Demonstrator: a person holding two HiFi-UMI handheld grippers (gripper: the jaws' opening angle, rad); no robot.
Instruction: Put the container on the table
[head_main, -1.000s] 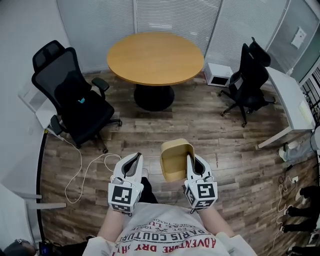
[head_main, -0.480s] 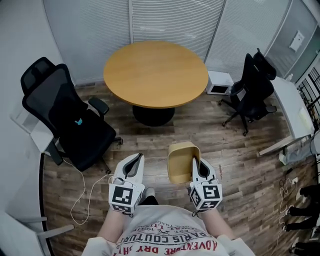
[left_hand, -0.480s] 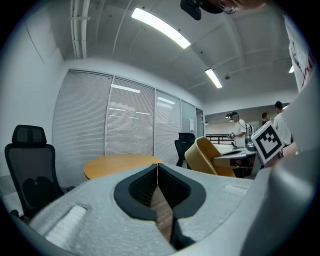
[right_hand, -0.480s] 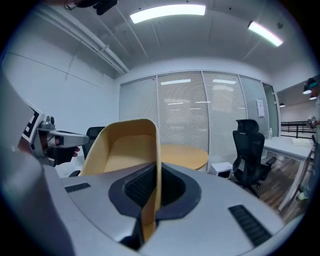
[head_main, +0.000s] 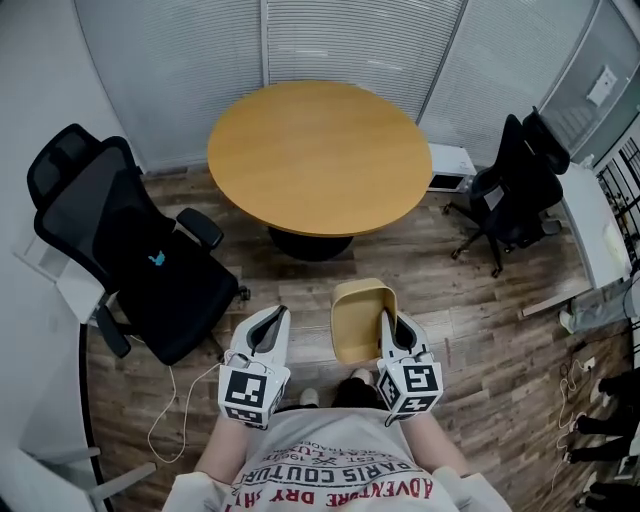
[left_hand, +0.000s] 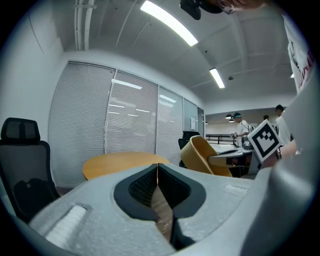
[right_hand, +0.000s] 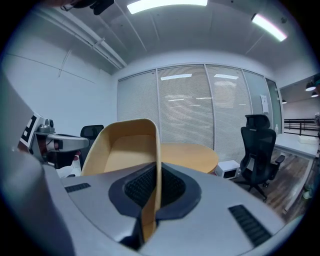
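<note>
Tan, smooth container, its thin wall pinched in our right gripper; left gripper closed, empty; shirt reads ADVENTURE.

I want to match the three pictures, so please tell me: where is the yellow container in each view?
Head view: container, lower middle, just right of centre.
Left gripper view: right of centre, tilted.
Right gripper view: left of centre, its wall between the jaws.
Shared landmark: the round table, beyond it in all three.
</note>
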